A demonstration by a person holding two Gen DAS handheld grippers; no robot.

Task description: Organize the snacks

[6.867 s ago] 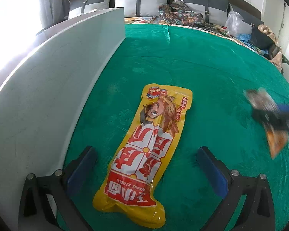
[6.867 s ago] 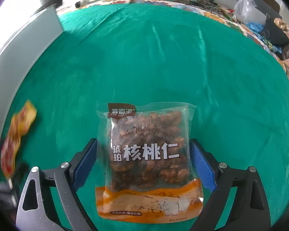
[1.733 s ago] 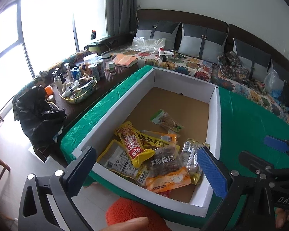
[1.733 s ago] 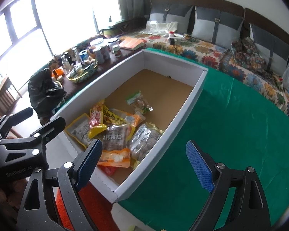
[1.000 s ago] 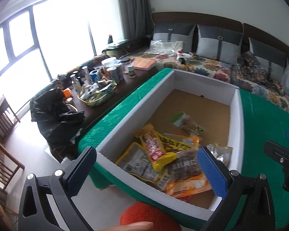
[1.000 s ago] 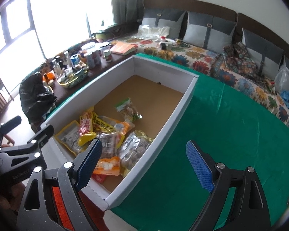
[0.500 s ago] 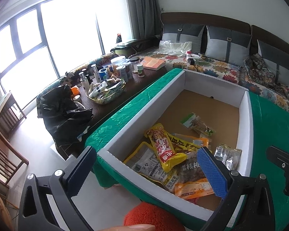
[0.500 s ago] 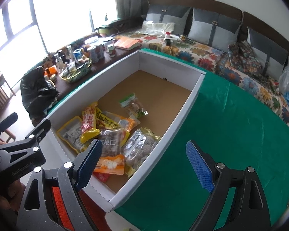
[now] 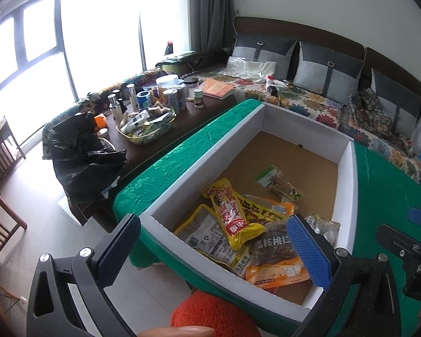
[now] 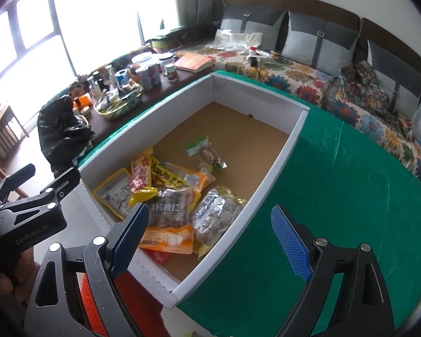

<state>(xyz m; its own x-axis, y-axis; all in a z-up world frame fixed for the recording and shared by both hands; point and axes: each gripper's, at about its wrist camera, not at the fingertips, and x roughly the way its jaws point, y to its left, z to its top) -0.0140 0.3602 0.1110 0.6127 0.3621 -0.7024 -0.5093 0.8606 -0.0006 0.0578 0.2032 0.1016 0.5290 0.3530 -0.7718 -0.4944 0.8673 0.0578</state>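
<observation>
White walls go round my box [image 10: 278, 151], which sits on the green cloth [image 10: 336, 196]. I see the snack bags [image 10: 165, 188] piled at the near end of the box. My left gripper [image 9: 213, 247] and right gripper [image 10: 207, 230] hang above the box, fingers wide apart, holding nothing. The walnut bag [image 9: 275, 250] lies on top.

Snack packets [image 9: 240, 224] piled overlapping at near end of white box [image 9: 207, 143], brown floor.
</observation>
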